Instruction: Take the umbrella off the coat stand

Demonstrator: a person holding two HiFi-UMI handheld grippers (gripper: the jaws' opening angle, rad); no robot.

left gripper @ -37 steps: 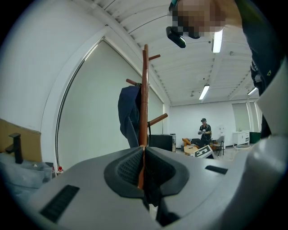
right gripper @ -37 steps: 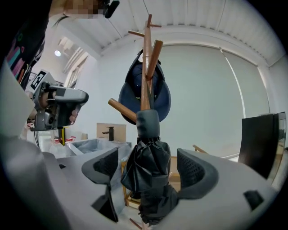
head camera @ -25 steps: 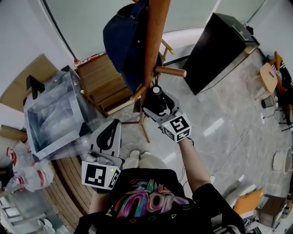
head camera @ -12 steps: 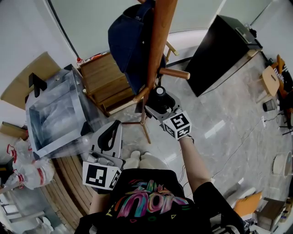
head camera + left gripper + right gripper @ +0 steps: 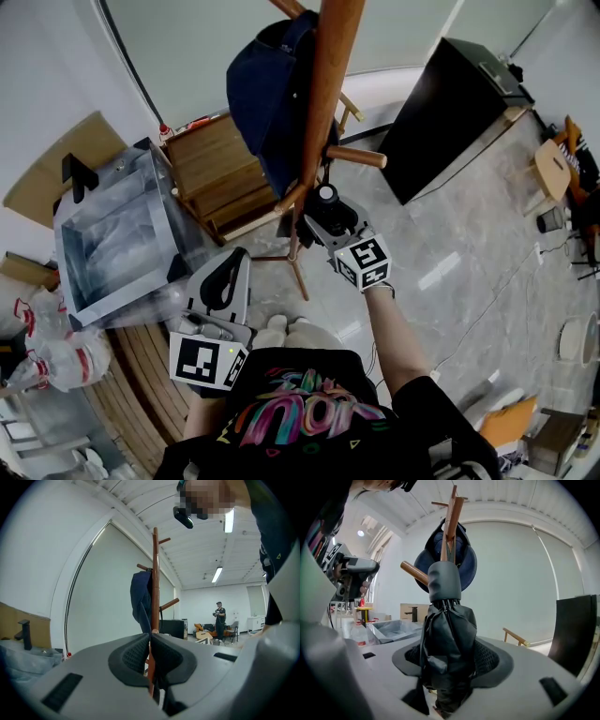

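At the right tongs point(image 5: 449, 665): jaws just been closing, now clamped on the folded black umbrella point(image 5: 447, 630) | umbrella upright, hard against the coat stand point(image 5: 330, 84) pole, under a peg point(image 5: 354, 156) | left tongs point(image 5: 150, 638): jaws together, nothing held, well short of the stand | navy cloth point(image 5: 267, 94) hangs higher up.

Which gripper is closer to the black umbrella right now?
Right. The right gripper has just been closing its jaws on the umbrella; the left gripper sits back from it, by the person's body.
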